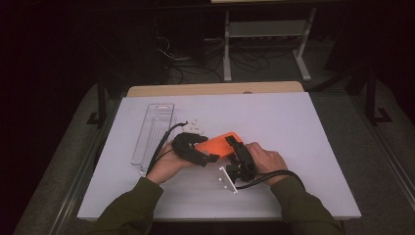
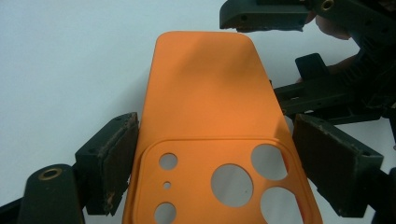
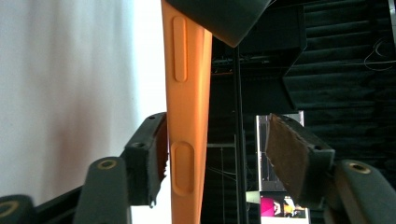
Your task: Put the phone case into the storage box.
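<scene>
Orange phone case (image 1: 219, 145) being held above the white bench (image 1: 274, 122)

Left gripper (image 2: 212, 156) fingers are clamping its camera end; right gripper (image 3: 217, 156) fingers are standing apart around its edge, 1 pad touching.

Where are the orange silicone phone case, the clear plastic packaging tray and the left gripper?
Orange silicone phone case (image 2: 210, 98): left gripper view, on its smooth back panel.
Clear plastic packaging tray (image 1: 152, 131): high view, on its ribbed middle.
Left gripper (image 2: 212, 158): left gripper view, midway between its fingertips, shut on the case's camera end.
</scene>
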`<control>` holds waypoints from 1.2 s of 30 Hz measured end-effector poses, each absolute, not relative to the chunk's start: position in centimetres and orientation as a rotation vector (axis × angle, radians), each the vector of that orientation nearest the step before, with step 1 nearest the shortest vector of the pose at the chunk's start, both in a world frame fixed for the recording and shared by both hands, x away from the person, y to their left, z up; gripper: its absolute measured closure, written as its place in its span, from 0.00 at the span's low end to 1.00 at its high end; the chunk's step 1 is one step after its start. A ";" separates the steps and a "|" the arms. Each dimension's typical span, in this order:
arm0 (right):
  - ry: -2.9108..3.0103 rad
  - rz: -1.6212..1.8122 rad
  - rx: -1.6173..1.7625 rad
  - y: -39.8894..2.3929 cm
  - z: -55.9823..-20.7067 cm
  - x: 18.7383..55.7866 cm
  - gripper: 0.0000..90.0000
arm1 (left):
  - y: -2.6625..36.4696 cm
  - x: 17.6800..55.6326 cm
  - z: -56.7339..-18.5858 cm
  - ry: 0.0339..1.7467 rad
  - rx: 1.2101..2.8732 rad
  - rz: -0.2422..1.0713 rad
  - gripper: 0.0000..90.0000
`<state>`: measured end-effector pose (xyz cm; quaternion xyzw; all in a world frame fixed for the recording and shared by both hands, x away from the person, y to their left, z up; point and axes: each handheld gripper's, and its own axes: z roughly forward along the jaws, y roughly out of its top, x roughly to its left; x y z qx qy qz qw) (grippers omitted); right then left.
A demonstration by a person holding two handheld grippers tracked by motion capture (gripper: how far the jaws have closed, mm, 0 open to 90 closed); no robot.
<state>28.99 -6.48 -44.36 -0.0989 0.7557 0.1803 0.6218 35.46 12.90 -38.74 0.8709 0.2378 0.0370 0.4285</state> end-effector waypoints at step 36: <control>1.746 0.391 -0.269 -6.4 -44.3 28.7 0.73 | 13.3 35.7 -38.8 0.599 2.161 0.066 0.18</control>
